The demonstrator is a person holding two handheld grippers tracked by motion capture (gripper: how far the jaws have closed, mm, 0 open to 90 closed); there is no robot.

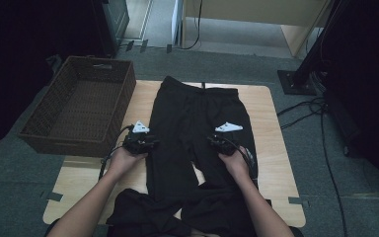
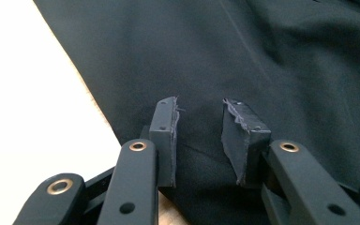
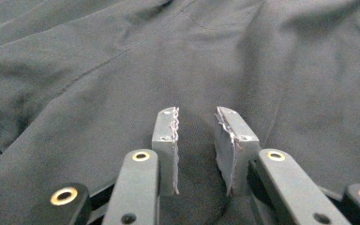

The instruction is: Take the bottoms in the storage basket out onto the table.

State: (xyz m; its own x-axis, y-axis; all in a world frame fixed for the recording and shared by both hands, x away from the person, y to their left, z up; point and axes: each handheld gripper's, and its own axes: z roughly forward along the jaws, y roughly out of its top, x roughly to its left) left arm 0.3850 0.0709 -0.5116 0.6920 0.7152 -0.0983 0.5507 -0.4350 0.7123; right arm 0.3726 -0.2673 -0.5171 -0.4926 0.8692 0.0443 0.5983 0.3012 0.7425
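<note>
Jaws of both the left gripper [image 1: 145, 143] and right gripper [image 1: 213, 140] stand parted, nothing pinched; black trousers [image 1: 197, 118] lie flat on the desk [image 1: 271, 128] beneath and ahead of them. Best to pinch one fabric layer at matching spots on each outer edge, then fold evenly.

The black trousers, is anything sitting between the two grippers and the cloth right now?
Nothing visible. The left gripper sits at the black trousers at their left edge, the right gripper over the right leg. In both gripper views the jaws stand apart with bare cloth right beneath and ahead.
</note>
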